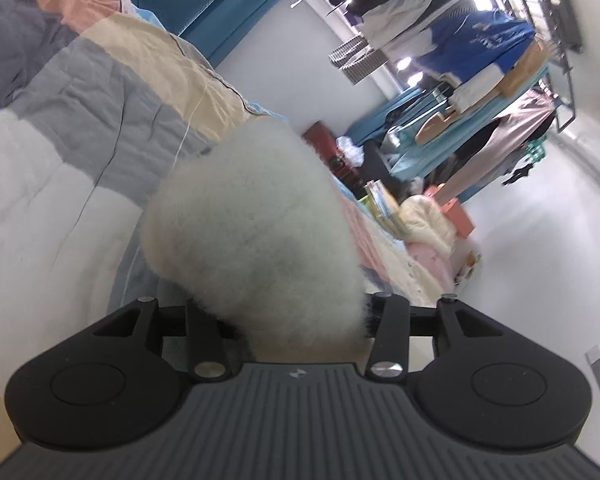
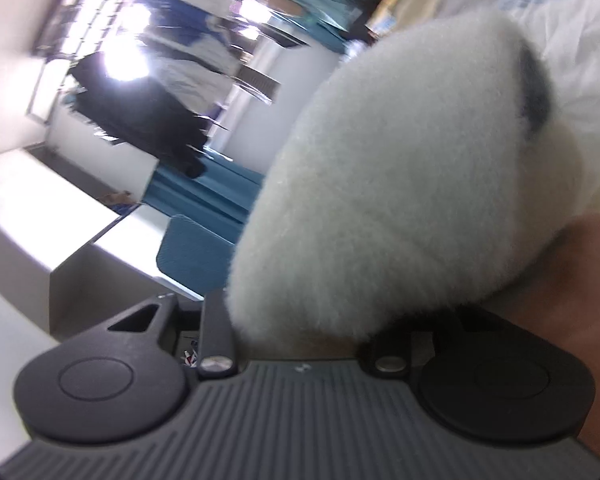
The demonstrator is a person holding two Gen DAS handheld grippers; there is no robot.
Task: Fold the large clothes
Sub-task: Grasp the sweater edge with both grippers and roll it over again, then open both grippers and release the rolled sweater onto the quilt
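White fluffy garment hiding both grippers' fingertips, right wrist view motion-blurred — hanging clothes indistinct

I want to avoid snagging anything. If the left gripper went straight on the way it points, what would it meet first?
Most likely only the fluffy white garment bunched in the left gripper, hiding the fingers. Beyond it the striped quilt's edge looks next, though depth is unclear.

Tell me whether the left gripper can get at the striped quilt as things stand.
Probably not yet: the left gripper has a bunch of white fluffy fabric filling its jaws, covering the fingers. The striped quilt lies close, upper left in view.
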